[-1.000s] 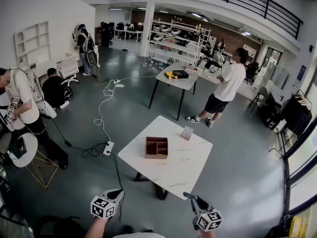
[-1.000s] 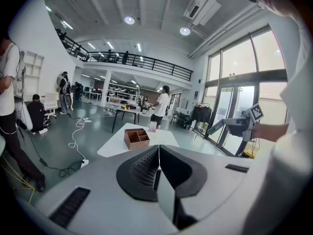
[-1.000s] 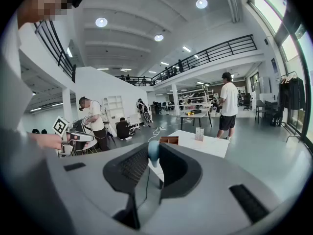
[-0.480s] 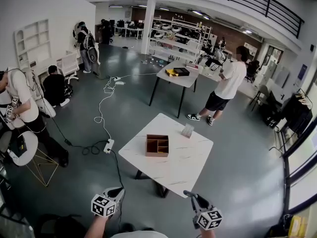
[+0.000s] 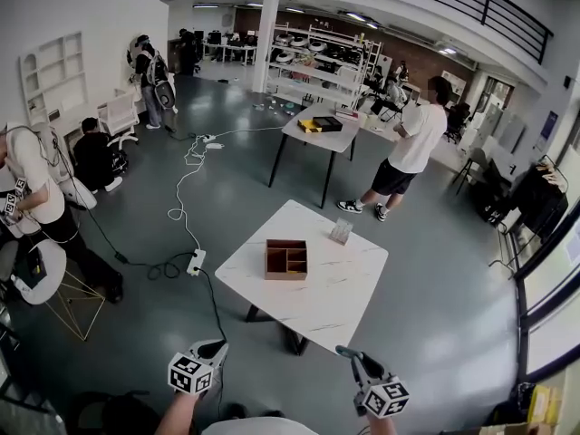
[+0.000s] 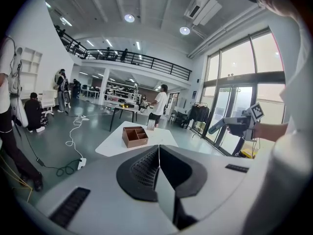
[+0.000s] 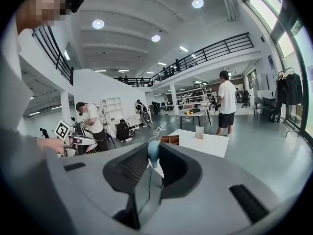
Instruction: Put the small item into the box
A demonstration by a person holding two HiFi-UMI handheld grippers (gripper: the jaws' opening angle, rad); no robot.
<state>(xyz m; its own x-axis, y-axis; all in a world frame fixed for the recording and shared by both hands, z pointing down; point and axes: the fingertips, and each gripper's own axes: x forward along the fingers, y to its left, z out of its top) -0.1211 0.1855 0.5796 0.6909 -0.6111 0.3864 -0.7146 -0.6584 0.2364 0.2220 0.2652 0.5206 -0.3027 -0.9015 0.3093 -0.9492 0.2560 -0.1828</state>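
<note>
A brown wooden box [image 5: 285,258] with several compartments stands on the white marble table [image 5: 317,302], well ahead of both grippers. It also shows in the left gripper view as box [image 6: 135,135] and in the right gripper view as box [image 7: 170,140]. My left gripper [image 5: 215,350] is held low at the bottom left; its jaws [image 6: 158,150] are pressed together with nothing between them. My right gripper [image 5: 345,355] is at the bottom right, shut [image 7: 152,156] on a small blue-grey rounded item [image 7: 153,152] at its tips. The item is hidden in the head view.
A small clear stand [image 5: 342,232] sits at the table's far edge. A person in a white shirt [image 5: 410,149] stands beyond it, beside a second table [image 5: 319,137]. A cable and power strip [image 5: 194,262] lie on the floor to the left, near a seated person [image 5: 27,198].
The head view has drifted a little, so the table and box sit slightly higher and to the left. Both grippers keep the same pose, and the right one still holds the item.
</note>
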